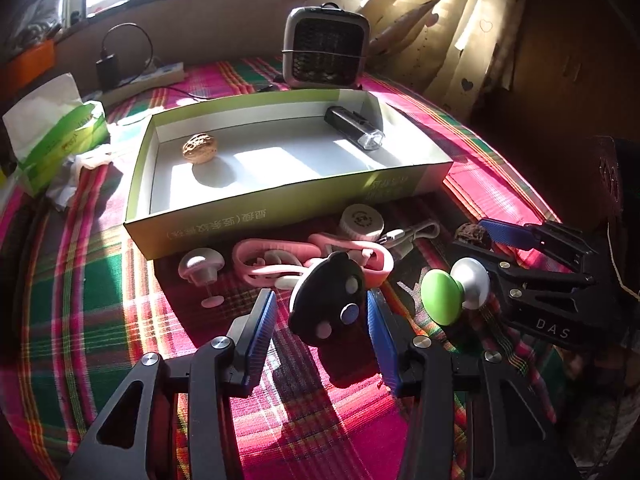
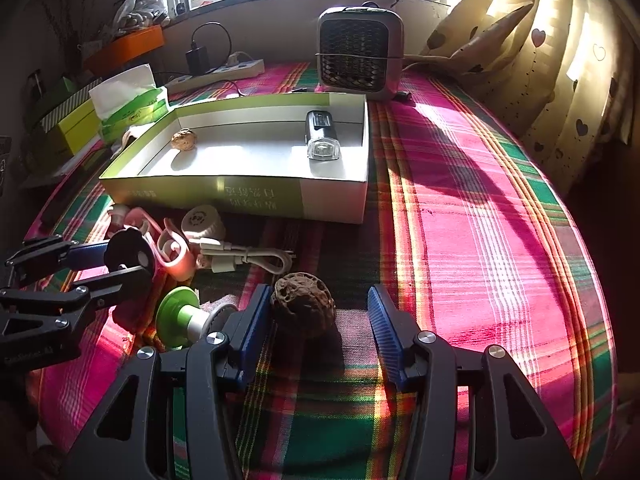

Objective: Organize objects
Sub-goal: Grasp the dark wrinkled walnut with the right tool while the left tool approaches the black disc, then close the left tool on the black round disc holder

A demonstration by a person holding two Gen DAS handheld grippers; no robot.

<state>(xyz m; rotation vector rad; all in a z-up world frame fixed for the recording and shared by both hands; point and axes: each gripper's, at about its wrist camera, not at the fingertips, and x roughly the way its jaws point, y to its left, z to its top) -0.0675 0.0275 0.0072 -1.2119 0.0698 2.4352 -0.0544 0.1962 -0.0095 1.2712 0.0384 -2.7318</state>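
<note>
Grippers sit nearest, both angled down over a plaid cloth (image 2: pixel 460 240); the left gripper (image 1: pixel 322 312) has its blue pads either side of a black disc (image 1: pixel 326 300) with pale round buttons, the right-hand pad looking to touch its edge and the other standing just off it, so I cannot tell whether it is truly gripped; the right gripper (image 2: pixel 316 312) stands partly open around a dark wrinkled walnut (image 2: pixel 303 302), which rests against the left-hand pad with a clear gap to the other. Letters "DAS" show in white on the right gripper's black body in the left view; the small print on the left gripper's body in the right view is too blurred to read.

Between the two grippers lies a green and silver knob (image 1: pixel 454 292); just beyond are a tangle of pink straps (image 1: pixel 280 258), a small pink-capped stand (image 1: pixel 200 270), a white round cap (image 1: pixel 362 222) and a coiled white cable (image 2: pixel 250 258), all crowded against the near wall of an open green and white box (image 1: pixel 280 204).

Chinese characters run along that wall, upside down and not legible to me. Inside the box lie a pale walnut (image 1: pixel 200 148) at the left and a black bike light (image 1: pixel 354 127) at the right, well apart.

Left of the box stands a green tissue pack (image 1: pixel 60 136) with faint unreadable print; behind it a grey fan heater (image 1: pixel 326 46), a white power strip (image 2: pixel 224 72) with a black charger (image 2: pixel 198 58), a barred window and heart-printed curtains (image 2: pixel 560 60).
</note>
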